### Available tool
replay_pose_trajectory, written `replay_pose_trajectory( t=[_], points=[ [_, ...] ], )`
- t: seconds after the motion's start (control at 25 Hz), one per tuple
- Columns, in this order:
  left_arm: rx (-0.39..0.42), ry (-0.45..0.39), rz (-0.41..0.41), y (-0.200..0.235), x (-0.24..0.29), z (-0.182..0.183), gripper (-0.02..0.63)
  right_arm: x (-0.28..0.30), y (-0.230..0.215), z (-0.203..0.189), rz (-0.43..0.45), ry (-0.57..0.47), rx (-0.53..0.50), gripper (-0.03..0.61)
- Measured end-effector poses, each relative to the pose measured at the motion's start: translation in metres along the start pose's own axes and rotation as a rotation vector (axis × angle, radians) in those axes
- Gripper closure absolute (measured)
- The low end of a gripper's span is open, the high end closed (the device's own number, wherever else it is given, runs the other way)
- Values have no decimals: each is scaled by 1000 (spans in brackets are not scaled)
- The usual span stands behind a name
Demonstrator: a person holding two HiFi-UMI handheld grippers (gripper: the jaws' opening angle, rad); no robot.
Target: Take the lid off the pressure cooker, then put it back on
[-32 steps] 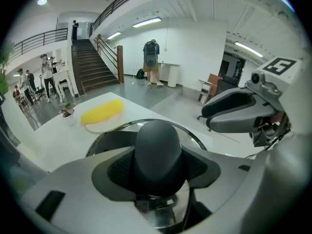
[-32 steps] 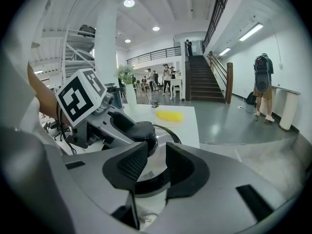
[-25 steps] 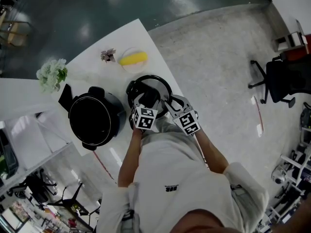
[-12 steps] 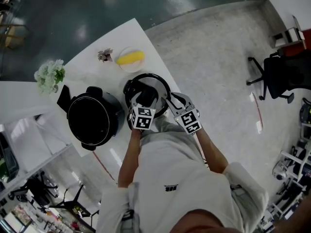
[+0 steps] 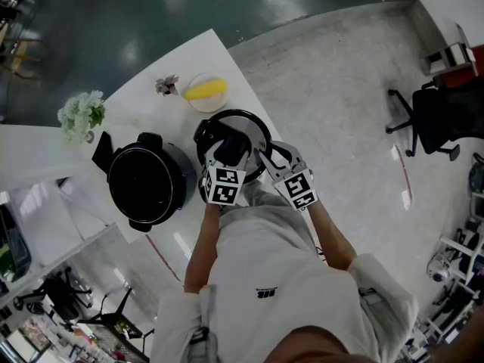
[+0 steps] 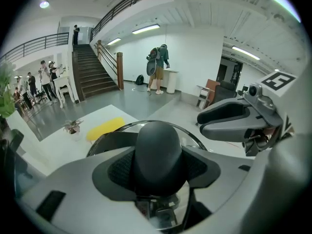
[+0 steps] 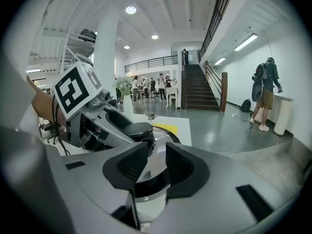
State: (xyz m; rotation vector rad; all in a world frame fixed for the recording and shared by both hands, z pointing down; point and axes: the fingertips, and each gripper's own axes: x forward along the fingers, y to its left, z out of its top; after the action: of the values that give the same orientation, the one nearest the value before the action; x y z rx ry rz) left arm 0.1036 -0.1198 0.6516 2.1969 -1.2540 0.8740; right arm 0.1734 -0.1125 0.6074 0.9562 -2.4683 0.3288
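1. Lifted a little since a second ago, both tools and the lid they carry now sit higher over the table (image 5: 151, 112). The cooker (image 5: 146, 186) has not shifted.
2. I see the left tool (image 6: 158, 167) standing partly open, its pads clamped on either side of the lid's black knob (image 6: 158, 147).
3. On the right tool (image 7: 157, 167) the jaws are nearly together, pinching the lid's rim.
4. That puts the lid (image 5: 249, 123) off the cooker. It hangs just beside the open pot, above the table's edge.
5. Only the head view gives me the open cooker and the office chair (image 5: 431, 123). Each gripper view shows the other tool. Only they show the staircase (image 6: 95, 77) and people in the hall.
6. I count two tools, one lid and one cooker. There is also one plate (image 5: 198, 103) with a yellow thing (image 5: 206, 91) on it, one small plant (image 5: 166, 85) and one bunch of white flowers (image 5: 82, 116).
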Motion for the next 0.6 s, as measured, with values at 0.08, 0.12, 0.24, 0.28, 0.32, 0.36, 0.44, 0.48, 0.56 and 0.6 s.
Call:
replay_pose_trajectory(
  t=[0.08, 0.12, 0.24, 0.28, 0.32, 0.36, 0.44, 0.48, 0.56, 0.6],
  points=[
    [13, -14, -3, -1, -6, 8, 329, -3, 1, 7, -2, -12, -4, 460],
    [19, -20, -5, -1, -9, 12, 328, -5, 1, 11, -4, -17, -6, 460],
    [37, -41, -8, -2, -20, 24, 328, -11, 0, 21, -10, -33, -14, 460],
    [42, -48, -7, -3, -24, 29, 328, -13, 0, 25, -11, -39, -17, 460],
    [46, -56, -7, -3, -28, 33, 330, -15, 0, 29, -12, -46, -20, 460],
    [51, -64, -7, -3, -32, 38, 328, -18, 0, 33, -13, -51, -24, 460],
    [59, -81, -8, -3, -40, 46, 328, -22, 1, 42, -15, -62, -33, 462],
    [63, -89, -9, -3, -45, 51, 328, -24, 1, 46, -15, -68, -38, 460],
    [71, -104, -11, -4, -53, 59, 328, -28, 3, 55, -15, -79, -48, 462],
    [76, -110, -12, -4, -57, 63, 328, -30, 4, 60, -15, -84, -55, 460]
  ],
)
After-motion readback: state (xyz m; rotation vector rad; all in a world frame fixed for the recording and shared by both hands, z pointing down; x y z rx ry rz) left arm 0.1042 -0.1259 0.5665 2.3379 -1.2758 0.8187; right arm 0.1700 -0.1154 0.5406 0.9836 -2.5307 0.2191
